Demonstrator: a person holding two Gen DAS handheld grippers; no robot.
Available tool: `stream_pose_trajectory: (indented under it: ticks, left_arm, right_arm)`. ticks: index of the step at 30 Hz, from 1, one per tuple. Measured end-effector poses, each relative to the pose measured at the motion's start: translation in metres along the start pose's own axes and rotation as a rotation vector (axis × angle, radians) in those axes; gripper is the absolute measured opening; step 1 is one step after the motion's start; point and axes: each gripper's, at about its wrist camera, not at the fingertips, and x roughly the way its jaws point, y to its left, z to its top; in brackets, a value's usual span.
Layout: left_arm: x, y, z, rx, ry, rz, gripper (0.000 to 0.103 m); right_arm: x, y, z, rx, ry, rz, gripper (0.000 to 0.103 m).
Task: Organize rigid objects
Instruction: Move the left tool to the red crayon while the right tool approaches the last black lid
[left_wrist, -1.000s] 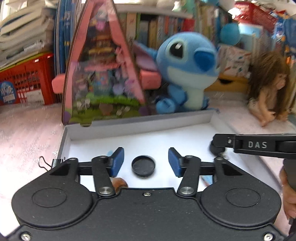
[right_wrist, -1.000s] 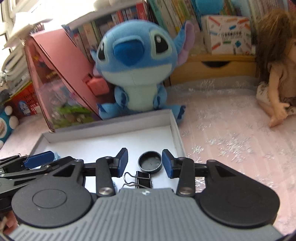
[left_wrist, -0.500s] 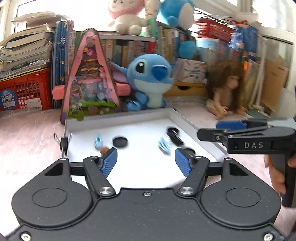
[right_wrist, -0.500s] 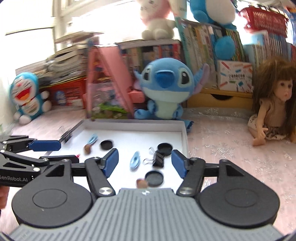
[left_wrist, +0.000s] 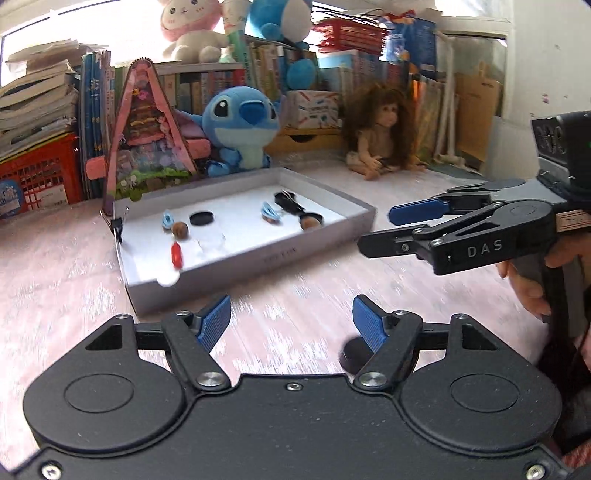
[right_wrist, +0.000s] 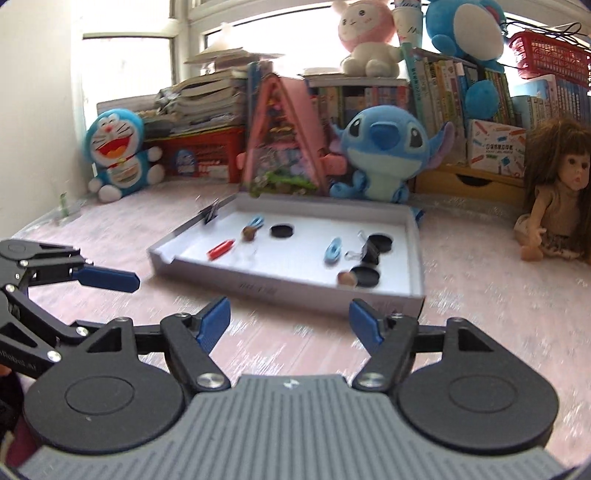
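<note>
The left gripper is hovering over the pink table, its fingers spreading with nothing between them. Farther back, a shallow white tray is holding a red clip, black caps, blue clips and a black binder clip. The right gripper is hovering near the tray's near edge, fingers also spreading, empty.

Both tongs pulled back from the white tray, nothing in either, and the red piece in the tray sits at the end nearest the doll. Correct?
One error: the red piece lies at the tray's opposite end, the side toward the round blue-and-white cat plush, far from the doll. The right wrist view shows it. Left tongs and right tongs are clear of the tray, jaws opening, nothing between them.
</note>
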Motion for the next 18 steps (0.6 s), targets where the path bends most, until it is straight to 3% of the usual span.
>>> stream_pose_trajectory:
  ticks: [11,14,18]
  left_arm:
    - [-0.016,-0.009,-0.036,0.011,0.045,-0.055,0.071]
    - [-0.014,-0.010,-0.040,-0.004,0.062,-0.075,0.065]
    - [-0.009,-0.011,-0.045,-0.013,0.077,-0.083,0.050]
  right_arm:
    - [-0.008,0.028,-0.029,-0.059,0.047,0.065,0.083]
    - [-0.007,0.032,-0.033,-0.062,0.058,0.076,0.083]
    - [-0.006,0.035,-0.039,-0.062,0.073,0.086,0.083]
